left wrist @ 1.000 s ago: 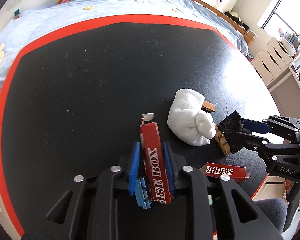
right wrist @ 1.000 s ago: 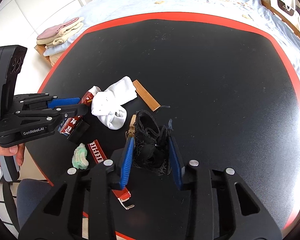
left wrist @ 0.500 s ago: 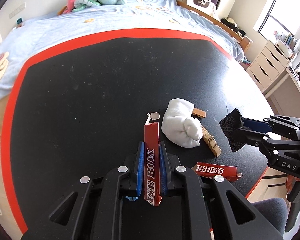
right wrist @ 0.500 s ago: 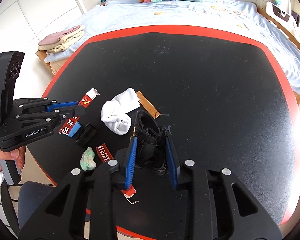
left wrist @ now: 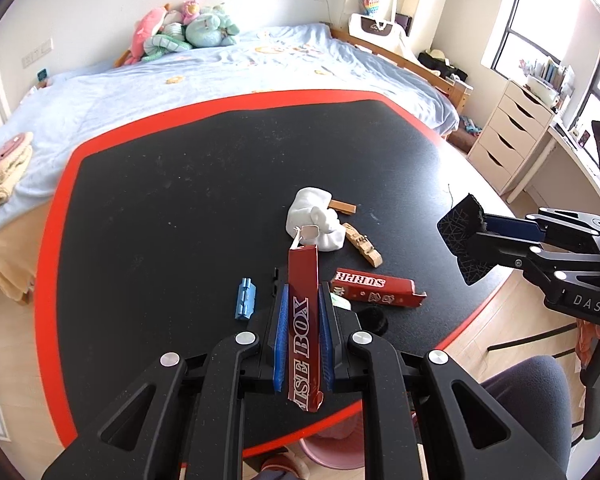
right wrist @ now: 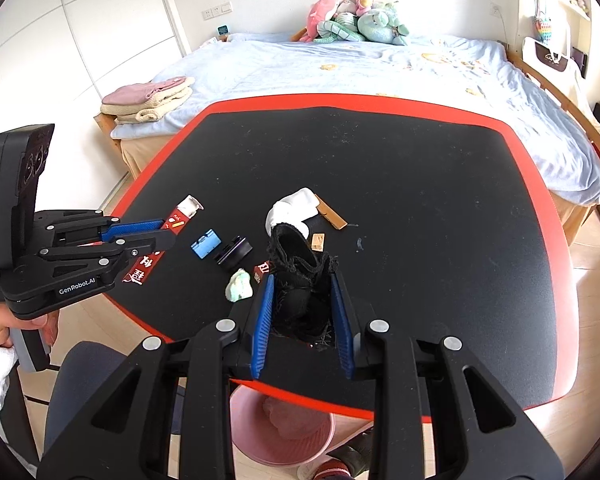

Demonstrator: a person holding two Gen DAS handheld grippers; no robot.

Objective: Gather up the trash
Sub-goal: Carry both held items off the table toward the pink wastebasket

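At frame centre, the left hand-held gripper [left wrist: 303, 332] pinches a light, crushable red carton [left wrist: 303, 320] at mid-length above the worktop [left wrist: 180, 208]. The right hand-held gripper [right wrist: 303, 322] squeezes limp, probably frayed black cloth [right wrist: 300, 280].

red box [left wrist: 303, 320] lifted, black fabric [right wrist: 300, 280] raised
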